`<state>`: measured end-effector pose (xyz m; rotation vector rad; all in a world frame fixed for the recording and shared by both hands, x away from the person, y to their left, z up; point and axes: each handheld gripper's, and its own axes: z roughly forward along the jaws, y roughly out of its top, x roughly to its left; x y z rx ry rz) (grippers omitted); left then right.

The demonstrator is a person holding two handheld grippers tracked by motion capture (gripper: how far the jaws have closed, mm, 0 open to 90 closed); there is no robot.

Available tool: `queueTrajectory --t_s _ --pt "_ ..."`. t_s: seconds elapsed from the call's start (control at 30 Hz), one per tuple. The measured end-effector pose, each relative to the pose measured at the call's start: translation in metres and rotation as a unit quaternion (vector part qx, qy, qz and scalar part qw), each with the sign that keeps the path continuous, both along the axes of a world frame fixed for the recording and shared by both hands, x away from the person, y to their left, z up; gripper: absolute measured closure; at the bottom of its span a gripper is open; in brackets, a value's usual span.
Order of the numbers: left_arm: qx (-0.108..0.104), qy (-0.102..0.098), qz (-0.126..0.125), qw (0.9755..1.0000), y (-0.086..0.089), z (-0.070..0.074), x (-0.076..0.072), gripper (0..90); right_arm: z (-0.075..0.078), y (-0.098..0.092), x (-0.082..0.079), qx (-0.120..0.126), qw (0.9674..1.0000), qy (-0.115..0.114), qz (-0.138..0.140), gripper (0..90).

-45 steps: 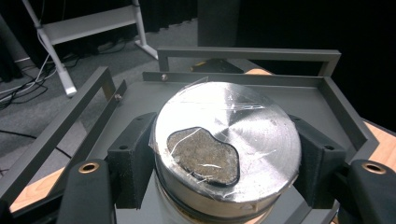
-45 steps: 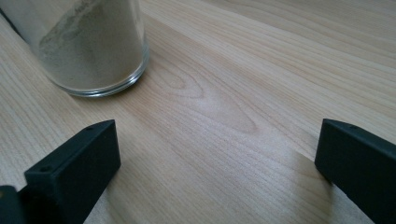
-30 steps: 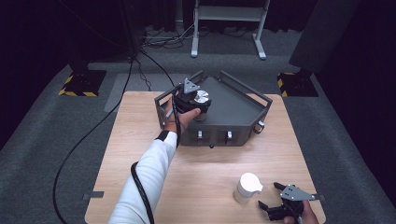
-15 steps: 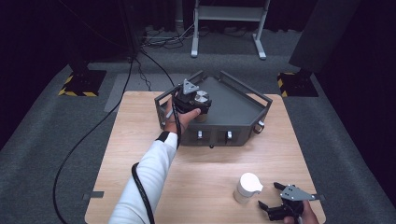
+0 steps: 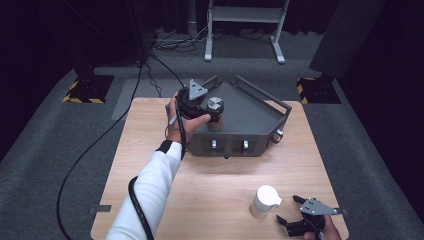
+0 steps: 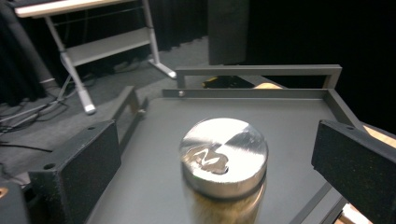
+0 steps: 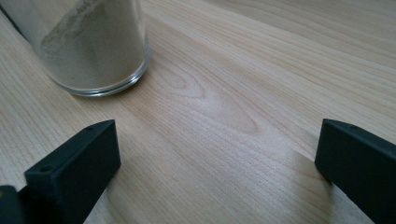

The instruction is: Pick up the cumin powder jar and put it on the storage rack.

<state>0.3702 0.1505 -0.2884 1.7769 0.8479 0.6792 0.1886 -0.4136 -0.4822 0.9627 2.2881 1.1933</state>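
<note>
Left hand-held gripper [image 5: 210, 111] sits at the near-left part of the grey tray [image 5: 250, 107], jaws spread wide after just opening. The steel-lidded jar [image 5: 215, 113] stands between them, released: the left gripper view shows clear gaps between each black pad and the jar [image 6: 223, 170], no contact on either side. The jar is upright on the tray floor, toward the tray's left side, near its front wall. Its lid is shiny metal with a reflection on top; the body below looks brownish.

The tray is a dark angular metal box with raised rails at the back, sitting on the far half of the table [image 5: 150, 150]. Two small light fittings show on its front wall.

Right hand-held gripper [image 5: 300, 222] is well in front of the tray, at the table's near-right corner, jaws apart and gripping nothing. The right gripper view shows bare wood between its pads. A second jar with a white lid [image 5: 264, 200] stands on the table just left of that gripper, between it and the tray but well apart from the tray. In the right gripper view this glass jar [image 7: 93, 42] holds pale powder and lies beyond the jaws, not between them.
</note>
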Motion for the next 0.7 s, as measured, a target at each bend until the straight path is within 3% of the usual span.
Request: queueTrajectory --t_s 0.1,0.23,0.33,0.5,0.7 --pt "-0.003 -0.005 -0.005 1.0000 0.008 0.002 -0.008 1.0 0.000 0.000 0.000 0.000 1.0000 0.000 0.001 0.0" --pt "-0.004 -0.011 -0.036 0.9993 0.021 0.003 -0.018 0.9 0.000 0.000 0.000 0.000 1.0000 0.000 0.001 0.0" --pt "-0.001 -0.012 -0.043 0.9990 0.025 0.003 -0.029 0.5 0.000 0.000 0.000 0.000 1.0000 -0.001 0.001 0.0" --pt "-0.009 -0.022 -0.031 0.9992 0.028 -0.001 -0.049 0.4 0.000 0.000 0.000 0.001 1.0000 0.000 0.001 0.0" --pt "-0.016 -0.026 -0.056 0.9980 0.040 -0.008 -0.065 0.4 0.000 0.000 0.000 0.000 1.0000 0.000 0.002 0.0"
